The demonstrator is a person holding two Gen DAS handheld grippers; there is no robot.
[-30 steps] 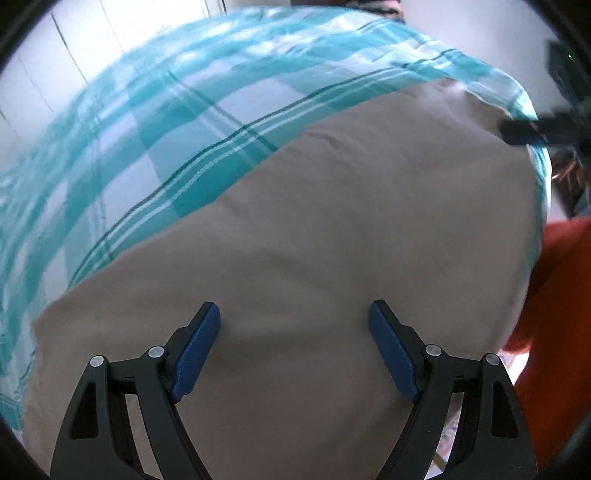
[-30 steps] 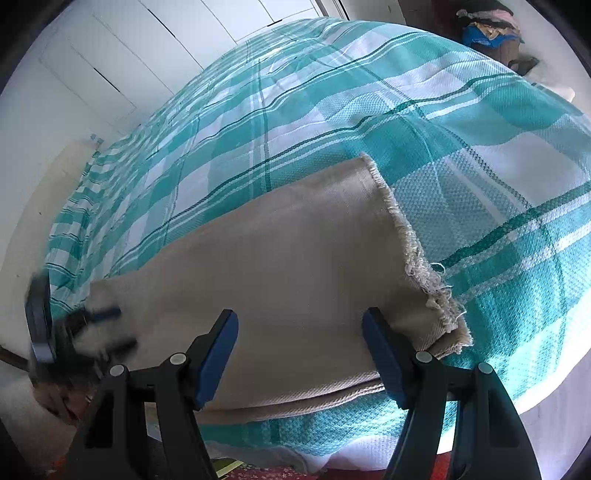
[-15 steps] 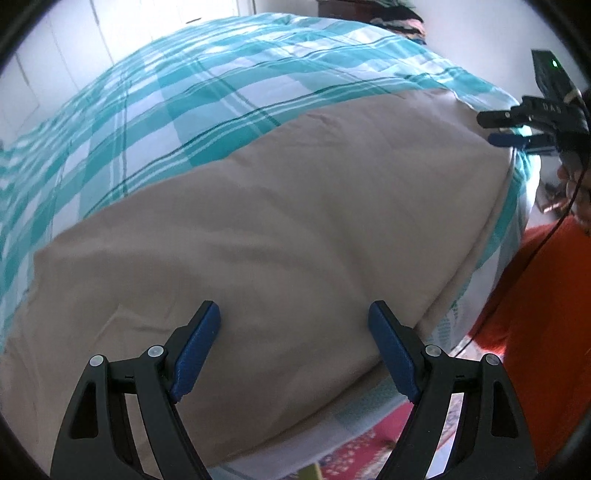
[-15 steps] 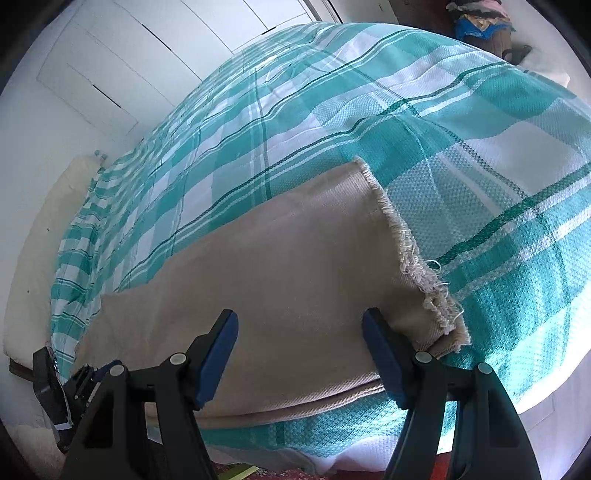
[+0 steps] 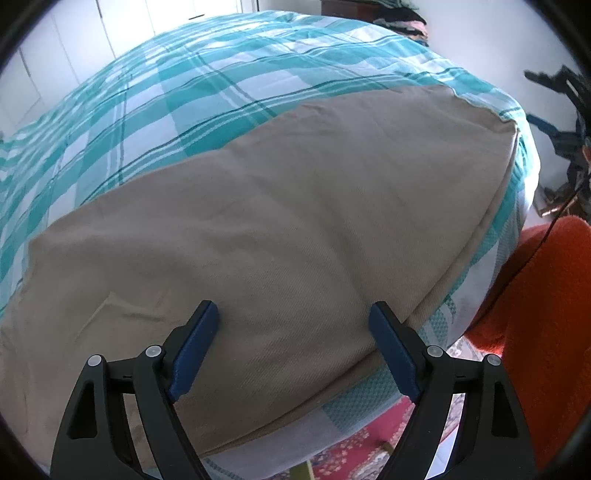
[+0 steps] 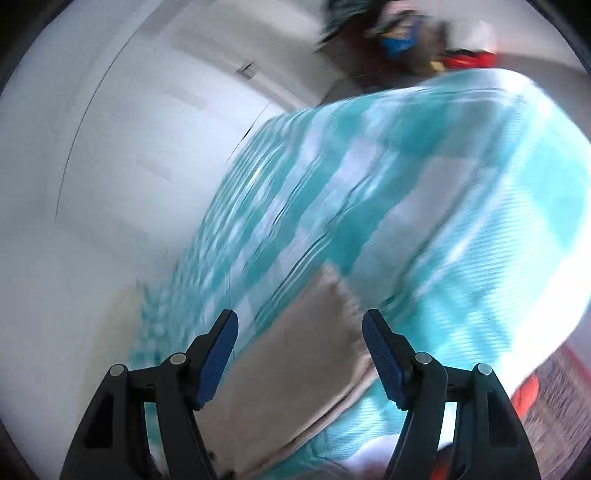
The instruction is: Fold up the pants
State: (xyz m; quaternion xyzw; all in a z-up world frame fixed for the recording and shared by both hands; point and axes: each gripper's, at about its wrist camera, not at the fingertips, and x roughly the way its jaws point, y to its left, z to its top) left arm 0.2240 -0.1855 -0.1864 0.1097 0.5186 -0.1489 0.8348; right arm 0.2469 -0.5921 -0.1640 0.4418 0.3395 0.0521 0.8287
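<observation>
Left hand-held gripper [image 5: 293, 325] hangs wide apart, nothing between its blue pads [image 5: 194, 354], poised right over the near edge of the beige pants [image 5: 280, 206]. Those pants lie flat along the near side of the bed [image 5: 476, 280], spread lengthwise, with a few soft creases in the cloth just beyond the left pad. Below the pants' near edge the bed's side drops away, and a red patterned rug [image 5: 354, 452] shows on the floor under it. To the right of the pants, something orange [image 5: 543, 317] fills the edge of the left wrist view, a thin dark cable running across it. Past the pants, the teal-and-white checked bedspread [image 5: 207, 85] stretches to the far end of the bed, and beyond it stand white cabinet doors [image 5: 55, 70]. Off the pants' far right corner, the other tool [image 5: 557, 110] shows as a dark blur with blue tips. Over to the right wrist view, and it is smeared with motion: the right hand-held gripper [image 6: 300, 330] is also spread wide and holding nothing, its blue pads [image 6: 384, 360] framing the frayed end of the pants [image 6: 310, 354], which lies on the bedspread [image 6: 424, 206] at the bed's near edge. Beyond the bed sits a white wall with cabinet panels [image 6: 140, 140], and a blurred heap of dark and coloured things [image 6: 402, 33] at the far end.
</observation>
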